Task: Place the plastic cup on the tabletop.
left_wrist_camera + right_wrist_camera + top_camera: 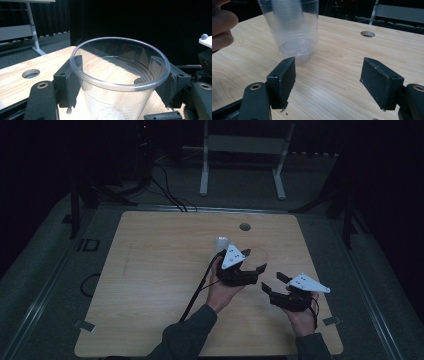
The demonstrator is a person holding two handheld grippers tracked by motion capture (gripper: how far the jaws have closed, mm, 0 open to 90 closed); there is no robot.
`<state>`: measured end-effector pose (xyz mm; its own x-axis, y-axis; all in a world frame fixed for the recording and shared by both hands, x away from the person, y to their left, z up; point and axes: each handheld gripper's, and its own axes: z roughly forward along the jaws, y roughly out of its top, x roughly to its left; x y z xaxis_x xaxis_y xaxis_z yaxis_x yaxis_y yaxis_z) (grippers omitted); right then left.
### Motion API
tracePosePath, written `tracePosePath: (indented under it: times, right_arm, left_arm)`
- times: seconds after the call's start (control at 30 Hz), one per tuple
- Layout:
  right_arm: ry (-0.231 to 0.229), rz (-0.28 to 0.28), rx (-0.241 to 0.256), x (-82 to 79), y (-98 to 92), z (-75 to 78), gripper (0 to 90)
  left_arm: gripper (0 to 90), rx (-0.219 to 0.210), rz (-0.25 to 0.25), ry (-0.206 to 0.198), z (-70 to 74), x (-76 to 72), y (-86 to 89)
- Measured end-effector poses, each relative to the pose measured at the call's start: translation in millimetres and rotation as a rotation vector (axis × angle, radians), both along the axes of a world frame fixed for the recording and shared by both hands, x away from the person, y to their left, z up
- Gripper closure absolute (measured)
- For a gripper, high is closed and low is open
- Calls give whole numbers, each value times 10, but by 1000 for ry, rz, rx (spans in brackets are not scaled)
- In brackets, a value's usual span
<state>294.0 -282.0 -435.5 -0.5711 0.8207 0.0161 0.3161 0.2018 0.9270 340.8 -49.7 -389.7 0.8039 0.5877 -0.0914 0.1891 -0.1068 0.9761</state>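
A clear plastic cup [117,100] stands upright between the two black jaws of my left gripper [117,82], and both pads press its wall just under the rim. From above, that cup [257,255] is faint in front of the left gripper [255,261] near the table's middle. The right gripper view has the same cup [292,27] at upper left, its base a little above the wood. Behind it a pale ribbed shape shows, perhaps stacked cups [221,242]. My right gripper [272,281] is open to the right of the cup, with nothing between its jaws [328,75].
The light wooden table [150,270] has a round cable hole [244,226] near its far edge. A white metal frame [240,150] and black cables [165,190] lie on the floor beyond. The room is dark.
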Motion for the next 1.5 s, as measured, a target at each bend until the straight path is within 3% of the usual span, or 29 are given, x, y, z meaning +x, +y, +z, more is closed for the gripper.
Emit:
tracePosePath:
  times: [1.5]
  right_arm:
    - [-7,-31,25,-14,-103,0,280]
  left_arm:
    - [287,-21,17,-31,-204,-21,-17]
